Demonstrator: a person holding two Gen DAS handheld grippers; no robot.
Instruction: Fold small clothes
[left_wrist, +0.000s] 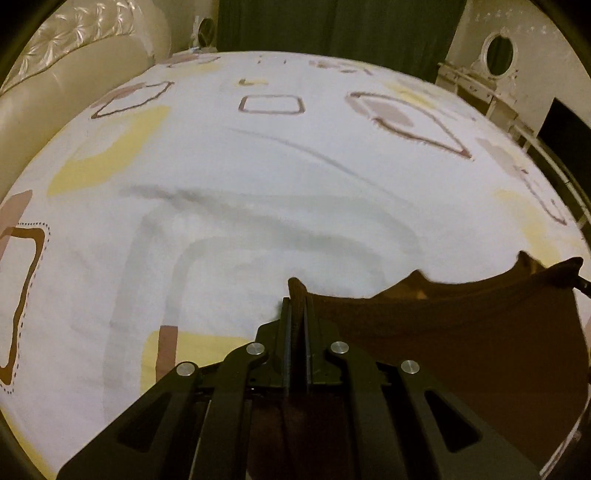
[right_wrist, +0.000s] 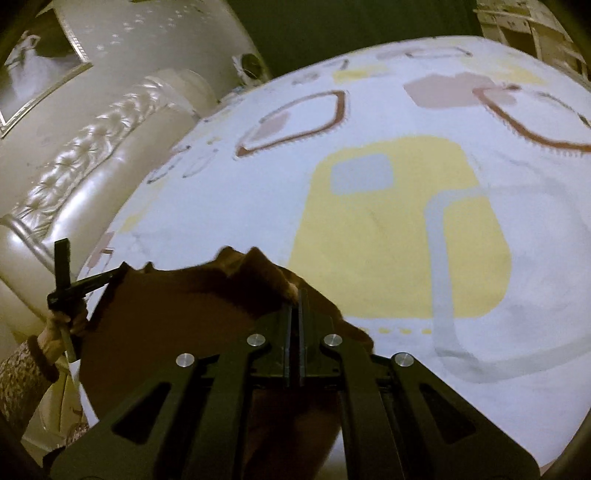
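A small dark brown garment (left_wrist: 443, 332) hangs stretched between both grippers above the bed. My left gripper (left_wrist: 297, 295) is shut on its left top corner, which sticks up between the jaws. The right gripper's tip (left_wrist: 581, 284) shows at the far right of the left wrist view, on the other corner. In the right wrist view my right gripper (right_wrist: 294, 295) is shut on the garment (right_wrist: 177, 317), and the left gripper (right_wrist: 92, 282) holds the far corner at the left. The garment's lower part is hidden below the grippers.
A bed with a white sheet (left_wrist: 258, 177) printed with yellow, brown and grey shapes fills both views. A cream tufted headboard (right_wrist: 85, 173) stands at the left. A white dressing table with an oval mirror (left_wrist: 498, 55) stands at the back right, by dark curtains (left_wrist: 332, 26).
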